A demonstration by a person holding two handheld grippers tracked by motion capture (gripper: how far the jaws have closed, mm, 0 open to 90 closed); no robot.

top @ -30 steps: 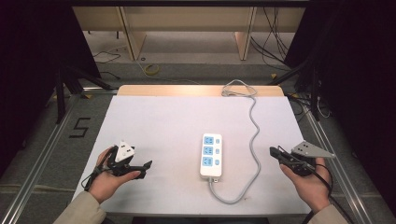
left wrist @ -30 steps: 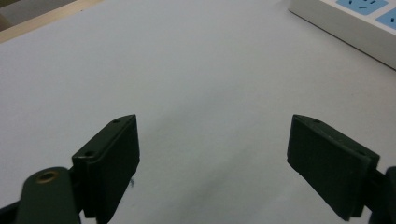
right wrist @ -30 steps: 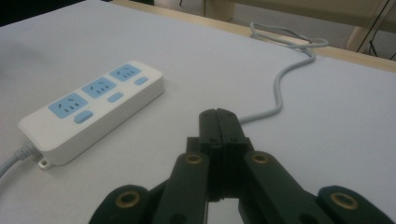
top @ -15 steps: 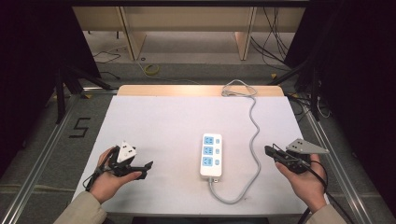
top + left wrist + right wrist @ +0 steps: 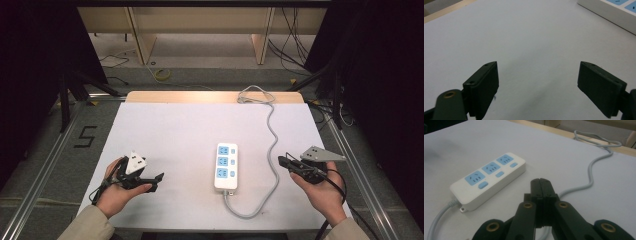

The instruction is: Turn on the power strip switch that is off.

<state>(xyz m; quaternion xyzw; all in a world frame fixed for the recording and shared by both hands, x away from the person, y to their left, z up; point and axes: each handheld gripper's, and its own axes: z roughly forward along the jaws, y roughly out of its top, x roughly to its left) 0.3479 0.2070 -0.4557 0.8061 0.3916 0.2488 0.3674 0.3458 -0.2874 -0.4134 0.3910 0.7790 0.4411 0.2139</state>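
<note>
Power strip (image 5: 226, 166): lies flat mid-table, between both hands, touching neither.
Left gripper (image 5: 150, 181): jaws wide apart, holding nothing.
Right gripper (image 5: 283, 161): jaws pressed together, empty.
Tip: go slowly and straight toward the strip, away from its cable (image 5: 272, 131).

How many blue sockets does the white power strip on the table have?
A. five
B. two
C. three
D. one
C: the power strip shows three blue socket faces in a row, each with a small blue button beside it, in the right gripper view; the high view shows the same three.
</note>
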